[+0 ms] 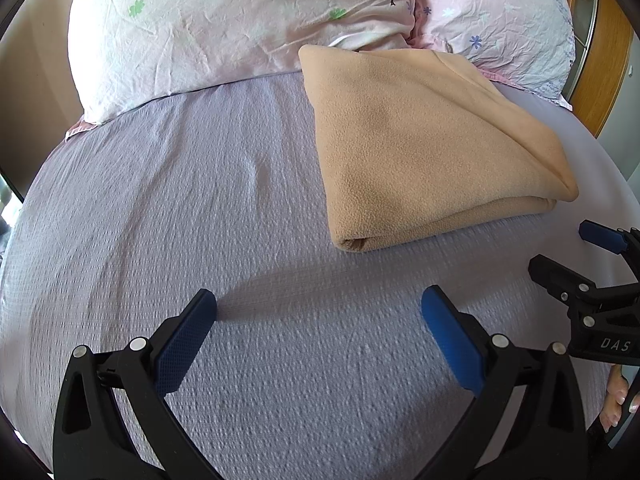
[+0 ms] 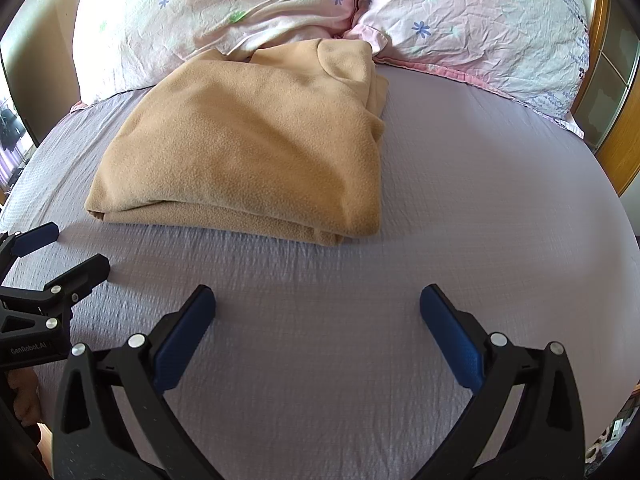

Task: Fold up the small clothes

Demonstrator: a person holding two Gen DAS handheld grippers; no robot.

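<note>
A tan fleece garment [image 1: 420, 148] lies folded in a neat rectangle on the lilac bed sheet [image 1: 200, 200], its far edge against the pillows. It also shows in the right wrist view [image 2: 256, 148]. My left gripper [image 1: 319, 308] is open and empty, low over the sheet, short of the garment and to its left. My right gripper [image 2: 318, 304] is open and empty, short of the garment's near edge and to its right. The right gripper also shows at the right edge of the left wrist view [image 1: 560, 252], and the left gripper at the left edge of the right wrist view [image 2: 78, 248].
Two pink floral pillows [image 1: 224, 28] [image 2: 480, 28] lie along the head of the bed. A wooden headboard or door frame [image 1: 604, 68] stands at the far right. The lilac sheet [image 2: 480, 200] spreads bare around the garment.
</note>
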